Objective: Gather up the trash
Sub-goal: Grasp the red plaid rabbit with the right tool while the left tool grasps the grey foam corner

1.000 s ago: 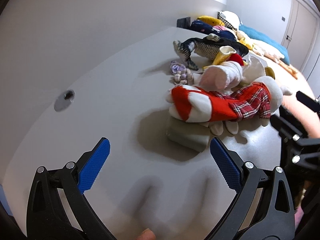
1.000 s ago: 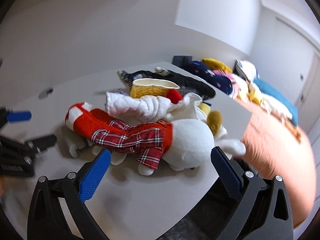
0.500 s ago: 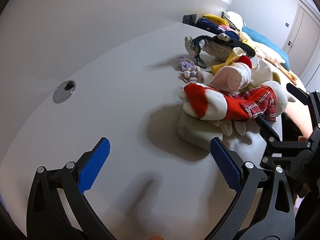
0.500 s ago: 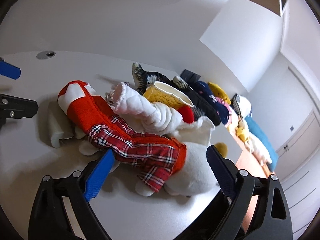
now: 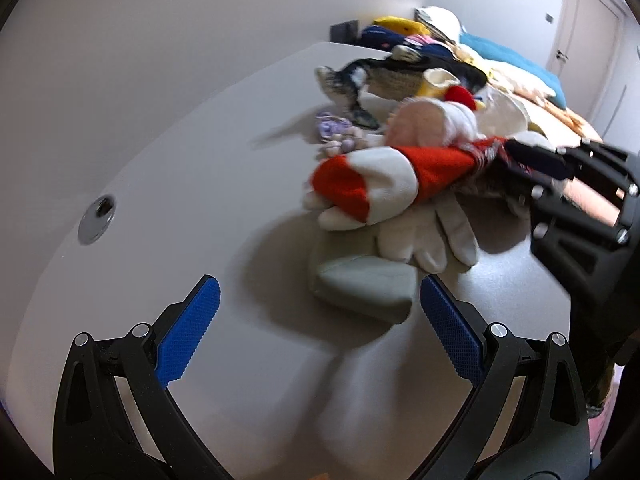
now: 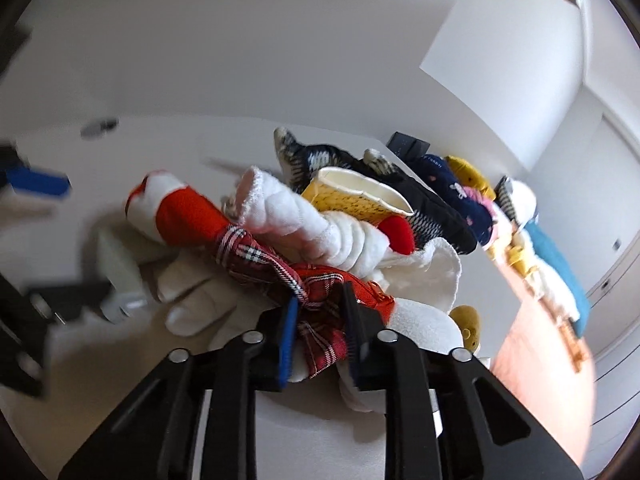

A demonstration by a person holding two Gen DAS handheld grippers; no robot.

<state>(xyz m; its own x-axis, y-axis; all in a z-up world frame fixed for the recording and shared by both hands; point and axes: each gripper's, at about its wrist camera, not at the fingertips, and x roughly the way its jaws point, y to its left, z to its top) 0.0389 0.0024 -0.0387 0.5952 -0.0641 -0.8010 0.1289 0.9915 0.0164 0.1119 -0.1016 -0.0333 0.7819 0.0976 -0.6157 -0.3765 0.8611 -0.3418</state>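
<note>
A heap of soft toys lies on the grey table (image 5: 200, 184). Topmost is a red and white plush (image 5: 372, 184) with a red plaid cloth (image 6: 320, 280). My right gripper (image 6: 320, 300) is closing its jaws with that plaid cloth pinched between the blue pads; it also shows at the right of the left wrist view (image 5: 532, 168). A yellow paper cup (image 6: 352, 196) sits in the heap, and a crumpled purple wrapper (image 5: 332, 128) lies beside it. My left gripper (image 5: 319, 286) is open just in front of a pale grey block (image 5: 360, 284) and holds nothing.
A dark fish plush (image 5: 384, 72) lies behind the heap. A round metal cable hole (image 5: 96, 220) is in the table at the left. Beyond the table's right edge is a bed (image 6: 552, 256) piled with clothes and cushions.
My right gripper moved into the heap and its jaws went from wide open to pinching the plaid cloth. My left gripper came closer to the grey block, still open.
</note>
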